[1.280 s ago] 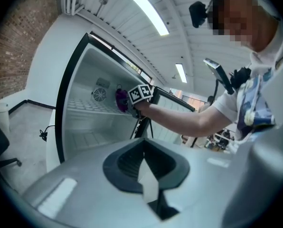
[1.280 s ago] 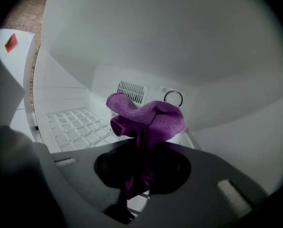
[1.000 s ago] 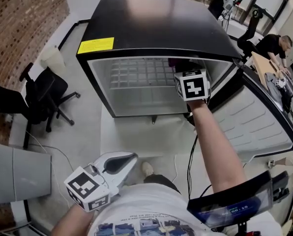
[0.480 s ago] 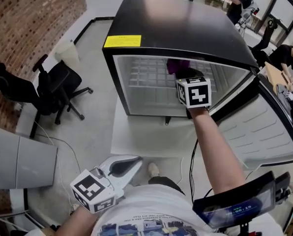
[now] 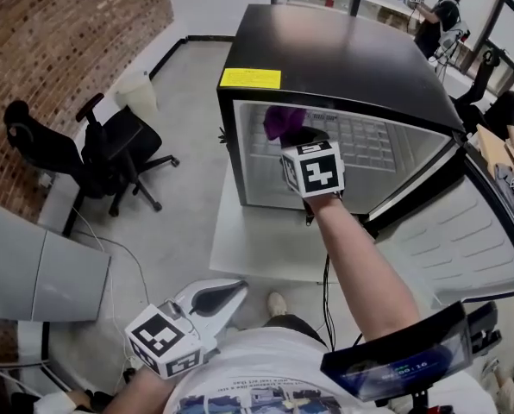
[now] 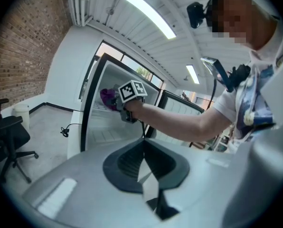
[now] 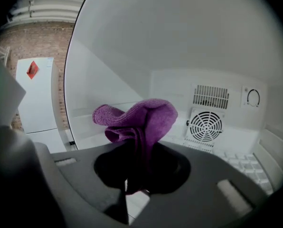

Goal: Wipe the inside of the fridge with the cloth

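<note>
The right hand-held gripper (image 7: 136, 172) pinches the purple cloth (image 7: 142, 117) inside the open mini fridge (image 5: 343, 54), toward its left side. The left hand-held gripper (image 6: 144, 161), pressed together and empty, hangs by the person's waist.

A black-topped fridge (image 5: 343, 59) stands open, its door (image 5: 464, 240) swung out to the right. The right gripper (image 5: 298, 138) reaches into the upper left of the white interior, a purple cloth (image 5: 278, 121) at its tip. The left gripper (image 5: 231, 290) hangs low beside the person's shirt (image 5: 257, 378), well apart from the fridge. An office chair (image 5: 110, 149) stands at left
</note>
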A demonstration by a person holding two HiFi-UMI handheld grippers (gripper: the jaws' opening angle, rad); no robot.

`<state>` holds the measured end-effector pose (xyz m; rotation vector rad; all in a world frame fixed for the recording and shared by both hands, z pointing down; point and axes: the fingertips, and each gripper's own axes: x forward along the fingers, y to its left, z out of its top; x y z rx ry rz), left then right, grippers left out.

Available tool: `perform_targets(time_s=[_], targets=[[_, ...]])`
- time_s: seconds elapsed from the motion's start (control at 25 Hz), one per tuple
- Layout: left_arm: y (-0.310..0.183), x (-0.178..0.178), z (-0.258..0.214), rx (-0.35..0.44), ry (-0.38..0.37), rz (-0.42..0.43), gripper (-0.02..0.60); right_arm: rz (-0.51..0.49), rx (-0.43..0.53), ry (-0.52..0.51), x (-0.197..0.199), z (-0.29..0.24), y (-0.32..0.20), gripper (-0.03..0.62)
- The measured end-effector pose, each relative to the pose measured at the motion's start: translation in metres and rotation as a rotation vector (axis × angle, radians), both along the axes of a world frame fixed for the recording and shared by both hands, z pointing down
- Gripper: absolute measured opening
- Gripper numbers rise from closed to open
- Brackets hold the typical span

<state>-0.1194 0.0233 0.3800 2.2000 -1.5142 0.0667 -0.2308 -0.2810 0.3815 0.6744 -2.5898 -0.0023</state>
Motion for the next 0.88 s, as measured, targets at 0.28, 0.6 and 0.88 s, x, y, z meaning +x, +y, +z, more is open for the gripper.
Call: perform_targets(time_s=[0.28,0.6,0.88], targets=[[0.016,-0.01,0.0,-0.003,-0.006,-0.036,0.005,-0.046,-0.081,-0.095,-0.028,-0.003,0.027,0.067],[0.025,-0.011,0.001,-0.013,-0.011,-0.031,0.005,-0.07,-0.273,-0.288,-0.025,-0.011,0.038,0.067],[0.024,-0.004,-0.001,-0.008,-0.017,0.033,0.005,-0.092,-0.294,-0.354,-0.003,-0.023,0.052,0.067]])
